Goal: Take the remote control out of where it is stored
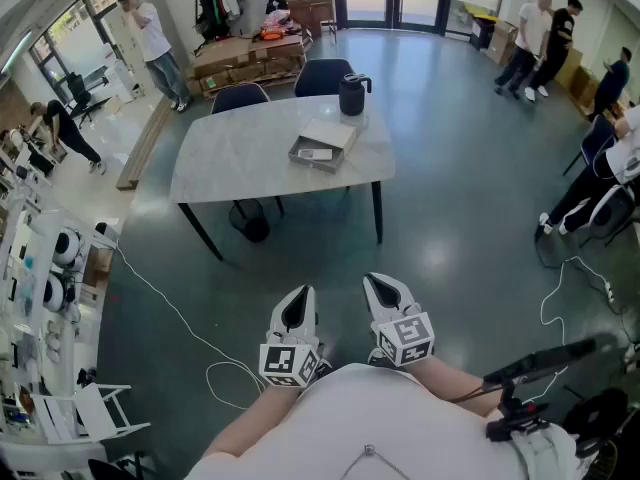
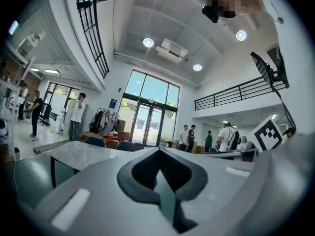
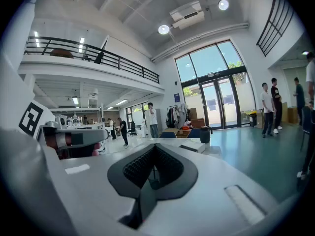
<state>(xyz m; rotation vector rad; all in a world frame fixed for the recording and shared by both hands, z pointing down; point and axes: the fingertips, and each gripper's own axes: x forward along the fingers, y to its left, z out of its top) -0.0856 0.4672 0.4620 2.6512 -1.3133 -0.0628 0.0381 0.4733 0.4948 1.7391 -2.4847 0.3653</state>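
Note:
A flat grey box (image 1: 322, 146) lies open on the pale marble table (image 1: 240, 163) far ahead, its lid (image 1: 331, 132) propped back. A small light object that may be the remote control (image 1: 316, 153) rests inside; it is too small to be sure. My left gripper (image 1: 299, 298) and right gripper (image 1: 380, 288) are held close to my body, well short of the table, both shut on nothing. In the right gripper view the box (image 3: 193, 144) shows beyond the shut gripper (image 3: 153, 156). The left gripper view has the table (image 2: 78, 154) beyond its shut gripper (image 2: 158, 156).
A black jug (image 1: 352, 94) stands behind the box. Two dark chairs (image 1: 322, 73) sit at the table's far side. A white cable (image 1: 170, 313) runs over the floor at left. Shelves (image 1: 40, 298) line the left. People stand at the room's edges. Black gear (image 1: 540, 363) sits by my right.

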